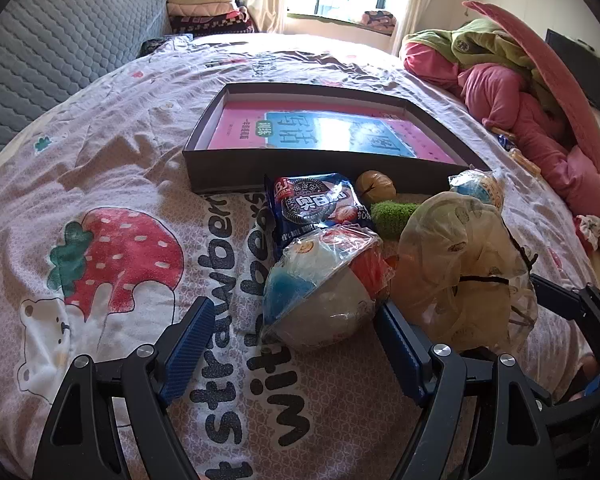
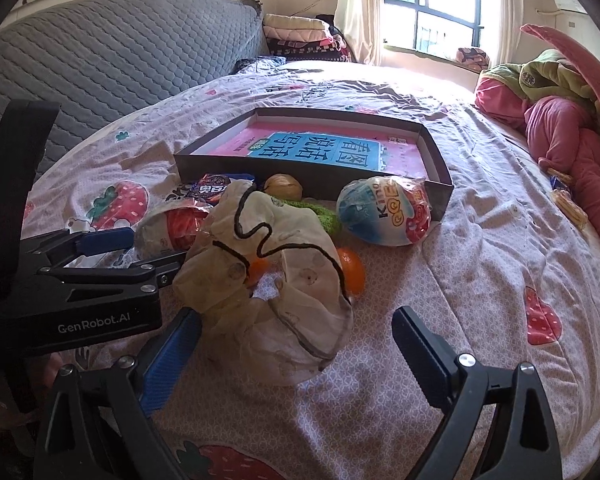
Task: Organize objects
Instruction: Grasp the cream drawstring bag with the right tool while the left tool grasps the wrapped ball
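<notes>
A dark shallow box [image 1: 236,168] [image 2: 440,188] holding a pink and blue book lies on the bed. In front of it sits a pile: a blue cookie packet [image 1: 316,204] [image 2: 214,184], a walnut [image 1: 376,186] [image 2: 284,186], a green fuzzy thing [image 1: 392,216] [image 2: 324,216], a wrapped toy egg [image 1: 316,296] [image 2: 168,232], a second Kinder egg [image 2: 384,212] [image 1: 478,186], a beige hair scrunchie [image 1: 460,280] [image 2: 276,280] and an orange ball [image 2: 352,272]. My left gripper [image 1: 296,344] is open around the near egg. My right gripper [image 2: 300,352] is open around the scrunchie.
The strawberry-print bedsheet [image 1: 120,260] [image 2: 500,280] covers the bed. A grey quilted headboard [image 1: 60,40] [image 2: 120,48] stands left. Pink and green bedding [image 1: 520,100] [image 2: 560,120] is heaped right. The left gripper [image 2: 100,264] shows in the right wrist view.
</notes>
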